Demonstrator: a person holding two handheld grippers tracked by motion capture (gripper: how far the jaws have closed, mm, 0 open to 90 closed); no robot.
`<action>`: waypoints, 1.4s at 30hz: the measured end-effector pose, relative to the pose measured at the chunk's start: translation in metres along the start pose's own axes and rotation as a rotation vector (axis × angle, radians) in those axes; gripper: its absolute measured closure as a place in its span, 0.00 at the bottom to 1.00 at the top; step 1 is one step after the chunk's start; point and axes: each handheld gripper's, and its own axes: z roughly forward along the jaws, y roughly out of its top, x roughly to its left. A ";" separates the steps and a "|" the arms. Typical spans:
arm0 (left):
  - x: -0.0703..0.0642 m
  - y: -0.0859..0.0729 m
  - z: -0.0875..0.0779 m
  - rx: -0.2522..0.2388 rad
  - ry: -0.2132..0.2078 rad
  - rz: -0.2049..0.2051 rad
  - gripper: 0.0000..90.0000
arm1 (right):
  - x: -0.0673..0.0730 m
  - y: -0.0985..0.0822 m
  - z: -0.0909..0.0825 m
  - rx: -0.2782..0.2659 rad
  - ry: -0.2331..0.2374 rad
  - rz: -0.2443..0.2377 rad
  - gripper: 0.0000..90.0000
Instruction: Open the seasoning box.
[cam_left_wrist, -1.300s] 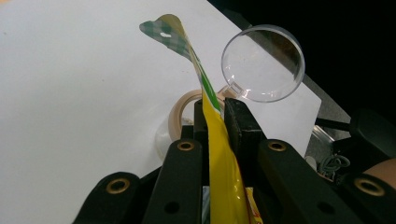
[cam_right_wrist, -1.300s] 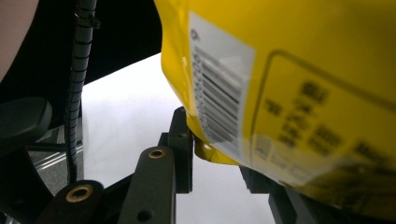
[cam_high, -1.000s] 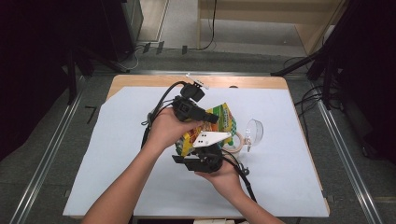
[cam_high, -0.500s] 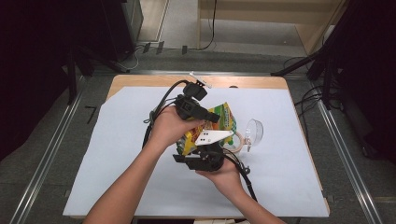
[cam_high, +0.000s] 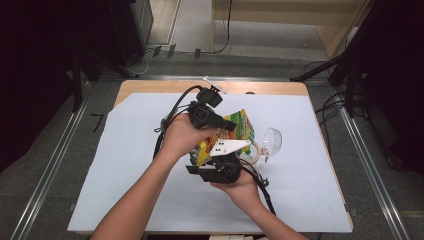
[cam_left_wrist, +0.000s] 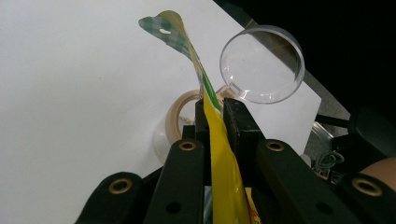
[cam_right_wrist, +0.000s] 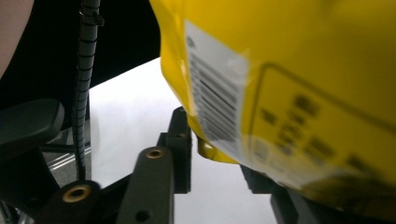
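A person stands at the near side of a wooden table (cam_high: 150, 86) that is covered with a white sheet (cam_high: 125, 165). Around the table the floor is grey, with metal rails on the left and the right, cables on the far side, and dark stands in the corners of the room.

The left gripper (cam_high: 212, 117) is above the middle of the sheet, and its jaws are closed tight on the thin edge of a yellow snack bag (cam_left_wrist: 219, 154), which is held in the air. The bag's green checked top (cam_left_wrist: 170, 28) stands free beyond the jaws.

The right gripper (cam_high: 220, 167) is just near of the bag. Its jaws stand partly apart around the bag's lower corner and have just been opening a little; whether the pads press on the bag I cannot tell.

On the sheet, right of the bag, lie a roll of tape (cam_left_wrist: 184, 112) and a clear plastic cup (cam_left_wrist: 261, 63) on its side, just beside each other.
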 end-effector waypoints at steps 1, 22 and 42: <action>0.000 0.000 0.001 0.003 0.001 0.003 0.95 | 0.000 0.000 0.000 0.001 0.001 0.007 0.75; -0.002 0.001 0.000 0.003 -0.002 -0.011 0.95 | 0.003 0.001 -0.003 0.006 -0.021 0.008 0.79; -0.006 0.001 0.000 0.014 0.015 -0.005 0.94 | 0.005 0.001 -0.001 0.001 -0.015 0.017 0.79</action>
